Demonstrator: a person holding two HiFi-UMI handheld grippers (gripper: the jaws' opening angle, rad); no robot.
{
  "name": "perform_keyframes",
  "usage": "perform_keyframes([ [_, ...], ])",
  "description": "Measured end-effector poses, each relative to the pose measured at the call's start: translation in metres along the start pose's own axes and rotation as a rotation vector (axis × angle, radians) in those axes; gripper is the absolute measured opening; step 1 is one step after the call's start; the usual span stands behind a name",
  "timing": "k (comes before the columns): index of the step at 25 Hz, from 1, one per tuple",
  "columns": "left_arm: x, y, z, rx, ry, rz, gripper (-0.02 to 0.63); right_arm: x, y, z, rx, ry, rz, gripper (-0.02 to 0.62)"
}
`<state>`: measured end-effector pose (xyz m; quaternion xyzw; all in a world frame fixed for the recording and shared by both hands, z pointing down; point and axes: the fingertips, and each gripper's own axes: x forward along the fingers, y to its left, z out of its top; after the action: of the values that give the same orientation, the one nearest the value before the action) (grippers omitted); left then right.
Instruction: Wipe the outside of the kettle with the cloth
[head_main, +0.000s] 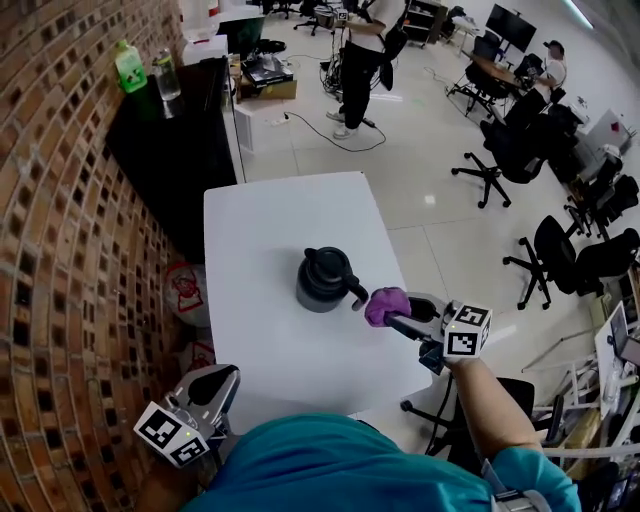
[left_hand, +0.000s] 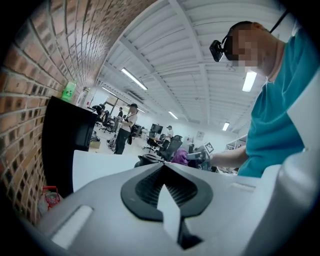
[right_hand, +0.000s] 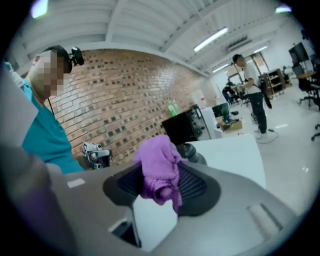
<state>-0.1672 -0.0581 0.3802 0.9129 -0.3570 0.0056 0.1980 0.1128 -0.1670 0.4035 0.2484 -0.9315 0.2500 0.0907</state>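
Observation:
A black kettle (head_main: 324, 279) stands upright near the middle of the white table (head_main: 270, 215), its handle toward my right gripper. That right gripper (head_main: 397, 318) is shut on a bunched purple cloth (head_main: 387, 304), which hangs just right of the kettle's handle, close to it; whether they touch I cannot tell. In the right gripper view the cloth (right_hand: 159, 170) fills the gap between the jaws, with the kettle (right_hand: 194, 153) behind it. My left gripper (head_main: 221, 379) is held low off the table's near left corner, shut and empty; its view shows the kettle (left_hand: 149, 160) far ahead.
A brick wall (head_main: 60, 230) runs along the left. A black cabinet (head_main: 185, 140) with a green bottle (head_main: 130, 67) stands behind the table. A white bag (head_main: 185, 291) lies by the table's left side. Office chairs (head_main: 560, 255) and a standing person (head_main: 362, 60) are farther off.

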Motion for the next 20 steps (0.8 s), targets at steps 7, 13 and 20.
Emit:
perform_keyframes([
  [7, -0.015, -0.022, -0.006, 0.032, 0.002, -0.14, 0.0, -0.027, 0.075, -0.023, 0.006, -0.13, -0.073, 0.183],
  [13, -0.027, -0.096, -0.022, 0.091, 0.004, -0.206, 0.0, -0.084, 0.141, -0.041, -0.058, -0.196, -0.077, 0.183],
  [20, -0.061, -0.225, -0.092, 0.122, -0.029, -0.14, 0.0, -0.196, 0.201, -0.113, -0.156, -0.26, -0.036, 0.183],
])
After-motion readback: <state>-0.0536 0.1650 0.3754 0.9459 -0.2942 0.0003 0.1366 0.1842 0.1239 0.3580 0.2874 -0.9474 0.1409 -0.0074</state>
